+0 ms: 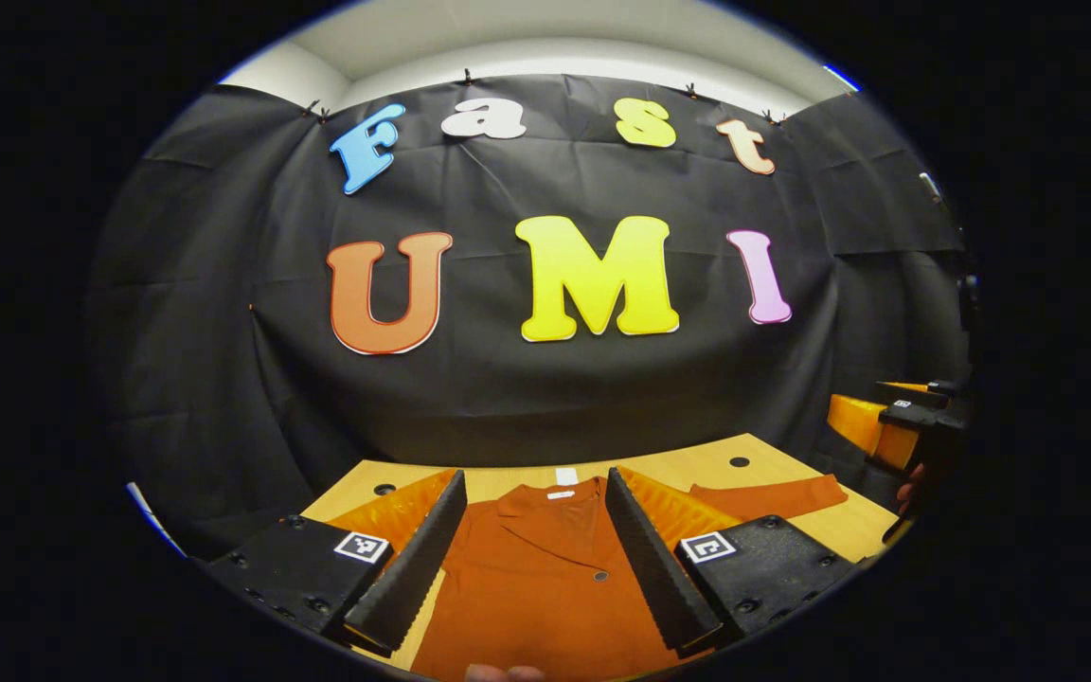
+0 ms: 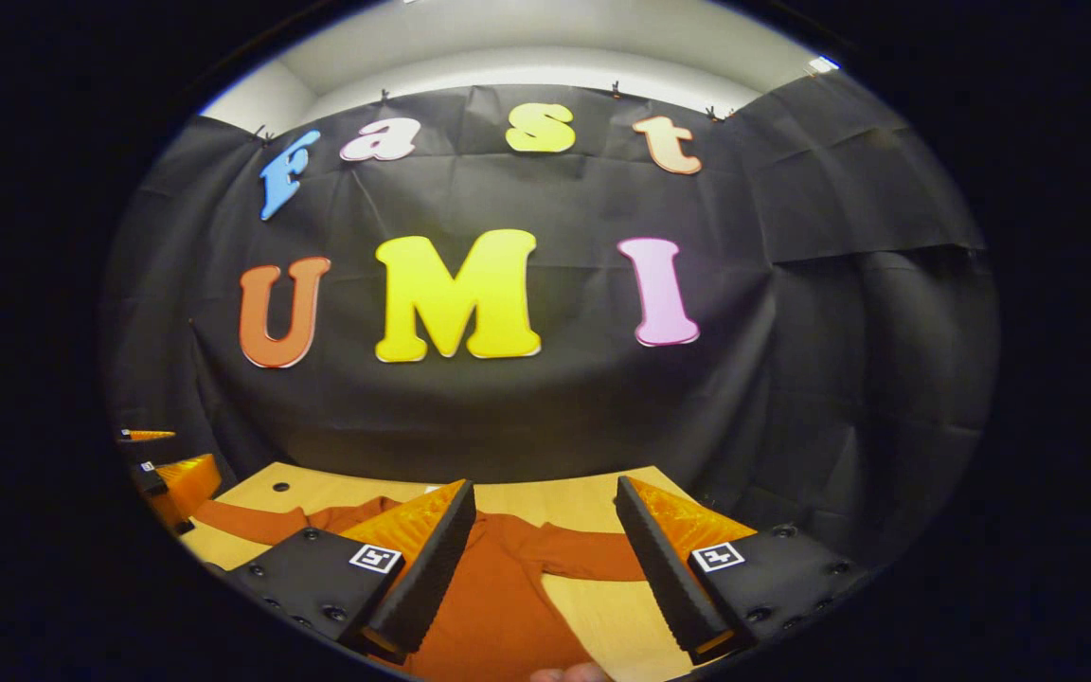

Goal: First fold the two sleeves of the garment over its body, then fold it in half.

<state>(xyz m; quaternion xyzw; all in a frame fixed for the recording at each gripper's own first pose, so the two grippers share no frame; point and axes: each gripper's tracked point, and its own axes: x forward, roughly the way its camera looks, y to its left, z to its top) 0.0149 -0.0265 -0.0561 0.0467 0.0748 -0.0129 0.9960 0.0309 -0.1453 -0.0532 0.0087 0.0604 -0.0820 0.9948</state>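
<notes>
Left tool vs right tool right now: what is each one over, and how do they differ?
The left tool hangs over the garment's collared body; the right tool hangs over one outstretched sleeve and bare table. In the right gripper view the other sleeve stretches far off toward the left tool. Both are open, gripping nothing, above the wooden table.

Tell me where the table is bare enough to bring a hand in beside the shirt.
Bare wood shows between the garment's right sleeve and body, near the right gripper. A strip of table also runs behind the collar, along the back wall. The middle is crowded: the body lies under the left gripper.
</notes>
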